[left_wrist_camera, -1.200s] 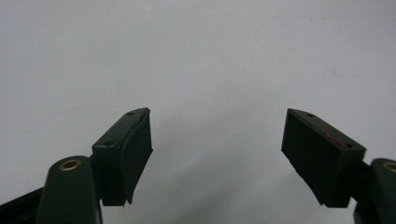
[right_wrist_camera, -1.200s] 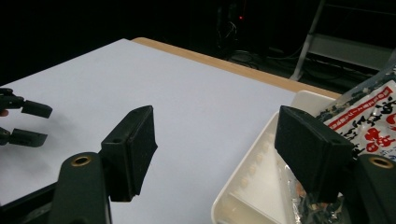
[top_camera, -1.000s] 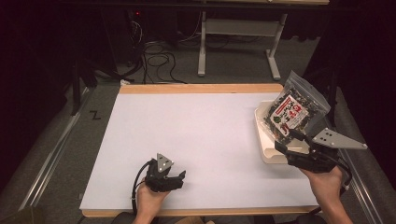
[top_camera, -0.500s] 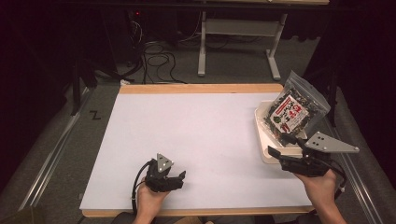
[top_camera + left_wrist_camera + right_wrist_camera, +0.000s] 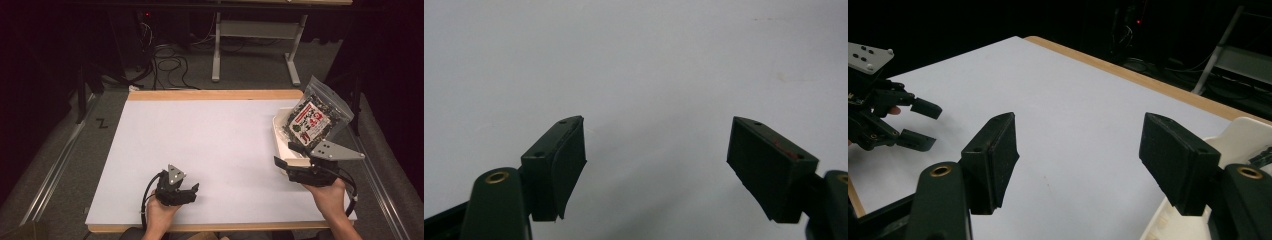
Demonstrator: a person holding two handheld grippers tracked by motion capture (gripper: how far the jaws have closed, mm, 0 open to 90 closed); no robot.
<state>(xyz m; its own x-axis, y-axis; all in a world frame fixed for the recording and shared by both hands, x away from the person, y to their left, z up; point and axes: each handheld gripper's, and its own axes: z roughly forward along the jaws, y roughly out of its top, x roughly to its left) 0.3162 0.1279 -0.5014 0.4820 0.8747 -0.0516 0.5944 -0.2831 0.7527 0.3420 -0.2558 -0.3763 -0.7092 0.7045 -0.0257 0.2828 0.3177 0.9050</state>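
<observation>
Snack bag [image 5: 316, 120] leaned in the white tray [image 5: 280, 142], far right. Right gripper [image 5: 286, 156] and left gripper [image 5: 192, 190] both spread, empty. Probably best to pinch the bag's top edge.

Table [image 5: 225, 135] brightly lit (surroundings black); close jaws slightly soft.

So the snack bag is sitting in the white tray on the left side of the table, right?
Not quite. The snack bag does sit in the white tray, but the tray is on the right side of the table, near the right gripper. The high view shows it. The left gripper is over bare table.
</observation>
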